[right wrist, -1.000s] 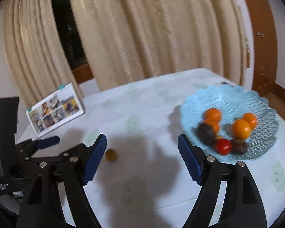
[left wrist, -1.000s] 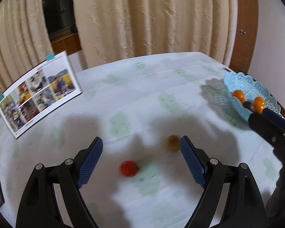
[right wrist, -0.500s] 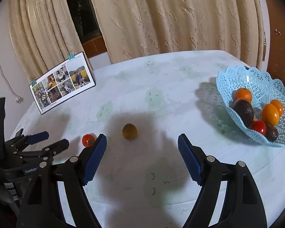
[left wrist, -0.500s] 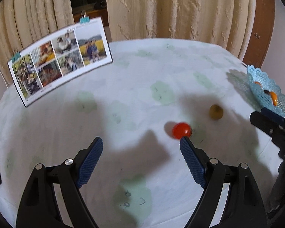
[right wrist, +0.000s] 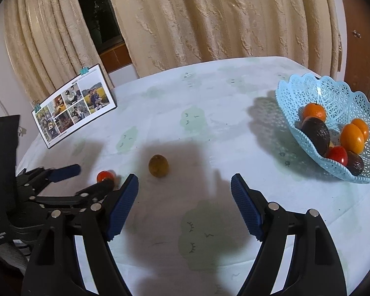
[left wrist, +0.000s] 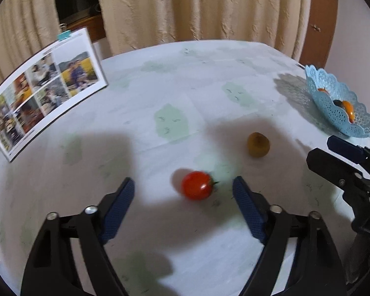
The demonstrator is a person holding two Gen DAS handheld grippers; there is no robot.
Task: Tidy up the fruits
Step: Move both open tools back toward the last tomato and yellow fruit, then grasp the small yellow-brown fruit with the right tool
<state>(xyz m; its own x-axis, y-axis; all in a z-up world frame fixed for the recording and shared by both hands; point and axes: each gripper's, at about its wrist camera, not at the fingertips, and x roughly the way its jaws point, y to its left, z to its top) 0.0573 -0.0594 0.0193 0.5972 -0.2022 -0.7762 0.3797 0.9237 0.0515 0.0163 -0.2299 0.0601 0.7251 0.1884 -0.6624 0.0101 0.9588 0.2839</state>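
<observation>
Two loose fruits lay on the tablecloth (right wrist: 209,93): a tomato (left wrist: 196,185) and a kiwi (left wrist: 258,144) just beyond it. The left gripper (left wrist: 183,194) had its fingers spread around the tomato without touching it, and they had just been closing. The right gripper (right wrist: 184,192) stood spread and empty, short of the kiwi. Well apart, the blue basket (right wrist: 333,91) held oranges, avocados and a tomato.

A red tomato (left wrist: 196,185) and a brownish-yellow kiwi (left wrist: 258,144) lie on the bench (left wrist: 160,93), whose white cloth bears pale green cloud patches. The basket (right wrist: 338,98) is light blue lattice, holding oranges (right wrist: 352,138), dark avocados (right wrist: 317,132) and a red tomato. Both black grippers carry blue textured pads (left wrist: 246,207); the curtains (right wrist: 209,19) are cream.
</observation>
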